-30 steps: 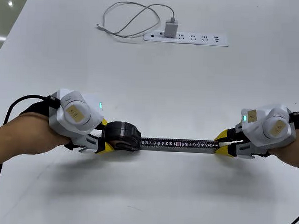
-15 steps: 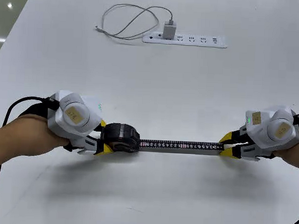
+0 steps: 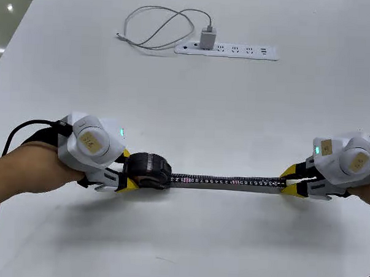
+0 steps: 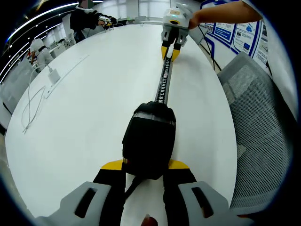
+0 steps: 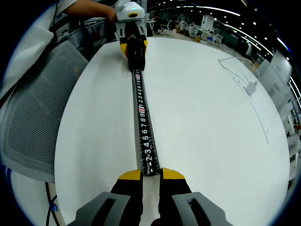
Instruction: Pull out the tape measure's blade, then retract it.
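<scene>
The black tape measure case [image 3: 150, 170] is squeezed between the jaws of the left gripper [image 3: 129, 170], so it is kept from sliding on the white table [image 3: 193, 102]. The blade [image 3: 226, 180] is stretched out to the right of the case, numbers up. Its end is pinched tight by the right gripper [image 3: 289, 181], so it cannot snap back. The pull looks nearly done. Far behind the case, a power strip [image 3: 238, 50] with a charger [image 3: 208, 36] and a looped cable [image 3: 154, 25] is seen. A grey mesh chair [image 4: 263, 117] is parked beside the table.
</scene>
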{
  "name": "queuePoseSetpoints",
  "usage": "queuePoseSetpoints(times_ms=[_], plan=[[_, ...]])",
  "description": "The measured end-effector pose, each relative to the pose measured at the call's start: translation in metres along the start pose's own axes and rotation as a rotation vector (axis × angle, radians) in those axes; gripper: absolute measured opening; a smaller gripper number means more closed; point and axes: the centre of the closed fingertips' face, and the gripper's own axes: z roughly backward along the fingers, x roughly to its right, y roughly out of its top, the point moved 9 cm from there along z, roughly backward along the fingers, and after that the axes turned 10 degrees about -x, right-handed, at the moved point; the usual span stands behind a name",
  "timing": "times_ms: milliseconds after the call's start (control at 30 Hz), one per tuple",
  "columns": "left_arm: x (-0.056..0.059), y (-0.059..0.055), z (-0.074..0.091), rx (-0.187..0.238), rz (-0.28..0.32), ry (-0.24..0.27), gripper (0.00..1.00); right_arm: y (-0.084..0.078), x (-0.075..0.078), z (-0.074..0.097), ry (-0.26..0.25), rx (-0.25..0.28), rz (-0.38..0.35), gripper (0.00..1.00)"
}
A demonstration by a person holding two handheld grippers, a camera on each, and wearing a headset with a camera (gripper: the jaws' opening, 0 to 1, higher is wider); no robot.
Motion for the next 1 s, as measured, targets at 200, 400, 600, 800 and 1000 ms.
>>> queuePoseSetpoints(times_ms=[200,400,600,800,1000], plan=[[-0.0001,0.0,-0.0002,0.001,0.001,0.002,0.25,-0.0013,0.0,0.0023,-0.008,-0.006,0.002,0.08],[0.0,0.0002,-0.0001,-0.002,-0.003,0.003,0.25,-0.0037,0.0009,0.0025,-0.01,-0.021,0.003,0.08],[0.0004,0.0007,-0.0002,-0.001,-0.002,0.006,0.26,-0.0029,0.0003,0.0016,-0.011,-0.028,0.013,0.08],[0.0012,0.0024,0.0,-0.002,-0.009,0.015,0.26,-0.0033,-0.0016,-0.0019,-0.006,-0.042,0.011,0.09],[0.002,0.0034,0.0003,-0.003,-0.003,0.024,0.27,-0.0034,0.0001,-0.0002,-0.003,-0.049,0.026,0.09]])
